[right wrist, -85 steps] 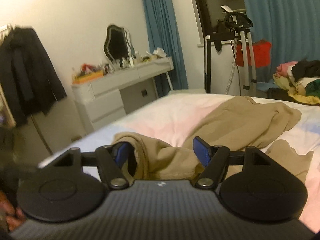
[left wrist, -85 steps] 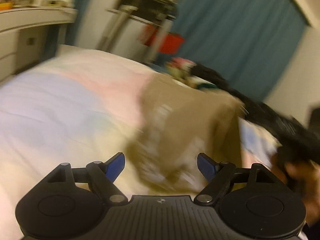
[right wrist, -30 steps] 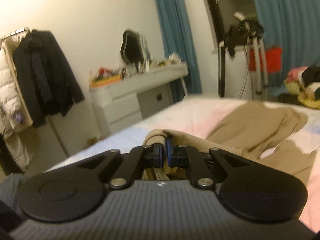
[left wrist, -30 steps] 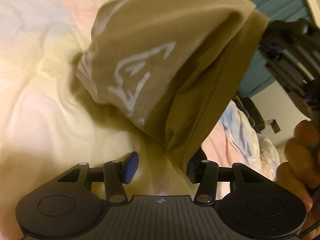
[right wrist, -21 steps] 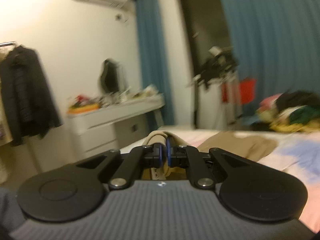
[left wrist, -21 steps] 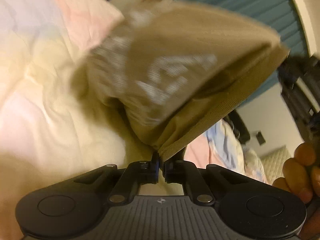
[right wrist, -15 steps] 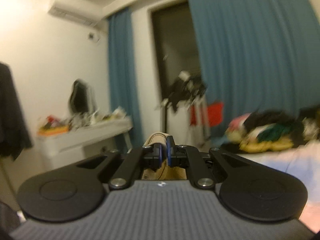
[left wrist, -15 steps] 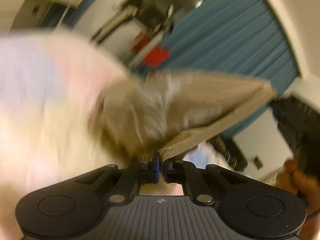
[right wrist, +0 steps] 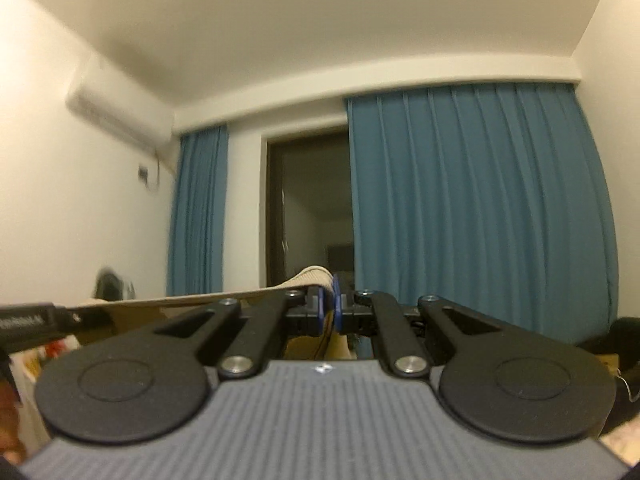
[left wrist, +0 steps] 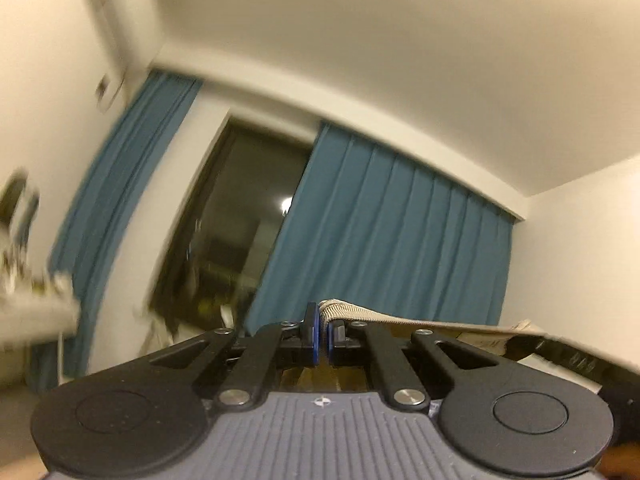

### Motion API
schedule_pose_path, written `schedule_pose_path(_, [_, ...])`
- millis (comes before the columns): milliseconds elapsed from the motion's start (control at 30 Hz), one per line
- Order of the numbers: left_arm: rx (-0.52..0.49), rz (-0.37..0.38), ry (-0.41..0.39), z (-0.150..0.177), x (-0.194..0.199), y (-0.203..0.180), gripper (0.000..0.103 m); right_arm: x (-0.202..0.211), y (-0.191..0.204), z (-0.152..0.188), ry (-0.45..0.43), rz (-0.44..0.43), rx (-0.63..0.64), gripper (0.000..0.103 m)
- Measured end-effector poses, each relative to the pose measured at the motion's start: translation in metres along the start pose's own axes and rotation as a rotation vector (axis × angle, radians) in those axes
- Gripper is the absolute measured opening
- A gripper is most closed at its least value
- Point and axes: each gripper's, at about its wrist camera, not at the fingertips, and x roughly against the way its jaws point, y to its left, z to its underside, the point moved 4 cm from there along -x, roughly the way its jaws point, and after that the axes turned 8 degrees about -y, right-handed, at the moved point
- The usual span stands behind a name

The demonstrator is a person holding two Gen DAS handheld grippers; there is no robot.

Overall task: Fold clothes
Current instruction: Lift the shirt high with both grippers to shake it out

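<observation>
- Fingers of the left gripper [left wrist: 322, 336] are pressed together on the ribbed hem of the tan garment [left wrist: 400, 318], which runs off to the right as a taut band toward the other tool.
- Right gripper [right wrist: 329, 310] pinches the same tan garment at a rounded ribbed edge, the cloth stretching leftward from its blue pads [right wrist: 335, 300] in one straight line.
- Between the two grips the hem looks pulled tight and held level; the rest of the garment hangs below both cameras and cannot be seen.
- Beyond the cloth, both views take in only blue curtains [right wrist: 472, 208], a dark window [left wrist: 236, 232], the ceiling and a wall air conditioner [right wrist: 116, 116]; no bed shows.
- Progress, as a judgement: the garment is gripped at two points and lifted to spread out, an early step. No fold is visible yet; laying it flat and folding all remain.
- Against a second ago: the left jaws then stood apart beside the hem and are now clamped on it; the right was already closed on cloth.
- Then the bed and the crumpled garment filled the views; now both tools have risen and tilted up, so the room's upper part has replaced them.
</observation>
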Motion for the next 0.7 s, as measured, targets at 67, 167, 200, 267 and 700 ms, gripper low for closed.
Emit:
schedule_pose_path(67, [-0.006,0.006,-0.037,-0.039,0.008,-0.016,0.004,0.008,0.003,-0.033,-0.014,-0.014,0.002,0.008])
schedule_pose_path(167, [0.009,0.016,-0.067,-0.075,0.018,-0.036,0.004,0.027,0.007,-0.071,-0.033,-0.033,0.013,0.008])
schedule_pose_path(200, [0.016,0.024,-0.069,-0.087,0.028,-0.042,0.004,0.035,0.008,-0.077,-0.039,-0.035,0.019,0.008])
schedule_pose_path(267, [0.024,0.038,-0.068,-0.102,0.04,-0.052,0.004,0.052,0.008,-0.087,-0.054,-0.035,0.033,0.008])
schedule_pose_path(700, [0.073,0.053,0.166,0.02,0.065,-0.036,0.005,0.081,-0.036,0.019,0.138,0.045,-0.01,0.008])
